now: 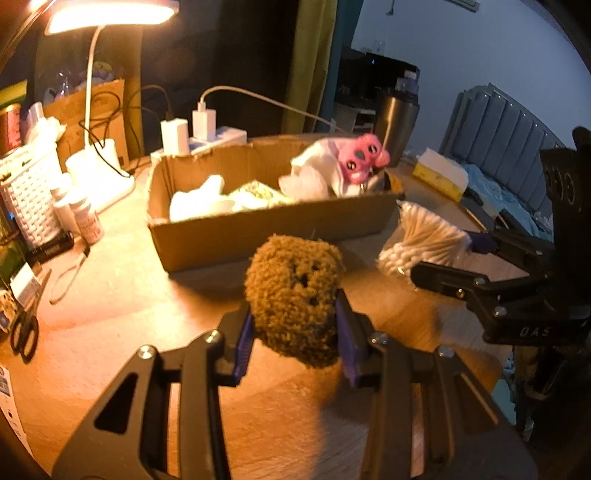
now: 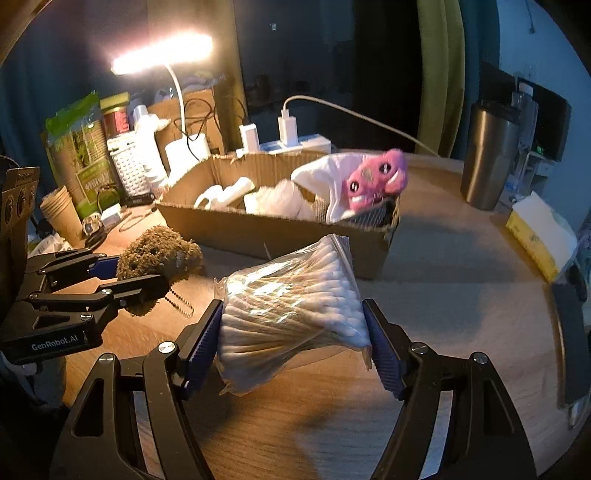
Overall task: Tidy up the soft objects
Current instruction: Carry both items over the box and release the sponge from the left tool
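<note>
My left gripper (image 1: 295, 332) is shut on a brown fuzzy plush toy (image 1: 293, 295) and holds it just above the wooden table, in front of the cardboard box (image 1: 258, 232). It also shows in the right wrist view (image 2: 155, 258) with a bead chain hanging from it. My right gripper (image 2: 295, 339) is shut on a clear bag of cotton swabs (image 2: 291, 306), near the box's right front corner; the bag shows in the left wrist view (image 1: 424, 236). The box (image 2: 295, 236) holds white soft items and a pink plush (image 2: 376, 177).
A lit desk lamp (image 1: 110, 14), power strip with chargers (image 1: 207, 136), white basket (image 1: 33, 192), small bottles and scissors (image 1: 24, 332) crowd the left. A steel tumbler (image 2: 487, 155) and a yellow tissue box (image 2: 535, 236) stand at the right.
</note>
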Tool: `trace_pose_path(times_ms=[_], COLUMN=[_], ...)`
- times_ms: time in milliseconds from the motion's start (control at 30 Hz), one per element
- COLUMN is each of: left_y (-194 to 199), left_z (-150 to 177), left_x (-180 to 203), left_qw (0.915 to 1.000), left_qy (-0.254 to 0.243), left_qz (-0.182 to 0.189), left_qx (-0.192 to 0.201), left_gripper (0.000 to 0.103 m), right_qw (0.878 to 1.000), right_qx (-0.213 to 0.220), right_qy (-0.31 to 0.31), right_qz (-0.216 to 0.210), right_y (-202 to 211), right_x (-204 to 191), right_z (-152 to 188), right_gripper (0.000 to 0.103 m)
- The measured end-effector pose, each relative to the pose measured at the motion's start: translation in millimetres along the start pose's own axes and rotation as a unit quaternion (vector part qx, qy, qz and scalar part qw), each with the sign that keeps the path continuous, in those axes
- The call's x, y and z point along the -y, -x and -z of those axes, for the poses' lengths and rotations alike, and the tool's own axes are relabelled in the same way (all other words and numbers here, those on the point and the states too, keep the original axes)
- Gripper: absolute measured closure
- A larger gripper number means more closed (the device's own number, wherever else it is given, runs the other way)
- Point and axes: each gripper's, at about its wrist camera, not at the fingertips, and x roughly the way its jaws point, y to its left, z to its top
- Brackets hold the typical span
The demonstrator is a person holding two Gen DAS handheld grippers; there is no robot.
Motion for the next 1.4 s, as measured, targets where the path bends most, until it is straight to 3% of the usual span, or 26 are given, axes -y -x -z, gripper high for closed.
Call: trace_pose_path(times_ms=[667, 1400], left_y=[23, 16], left_z=[-51, -88], left_x=[-24, -62], left_qw=[0.9982, 0.9960], left_qy=[0.007, 0.029], left_qz=[-0.010, -0.013], left_qx=[0.058, 0.083], left_gripper=[0.063, 0.063], right_qw=[0.999, 0.999], right_qx=[0.033, 0.043], right_qy=[0.012, 0.030], right_qz=[0.009, 0.005], right_y=[7, -14], right_x=[1, -6], right_z=[-47, -93], right_gripper=[0.027, 0.027])
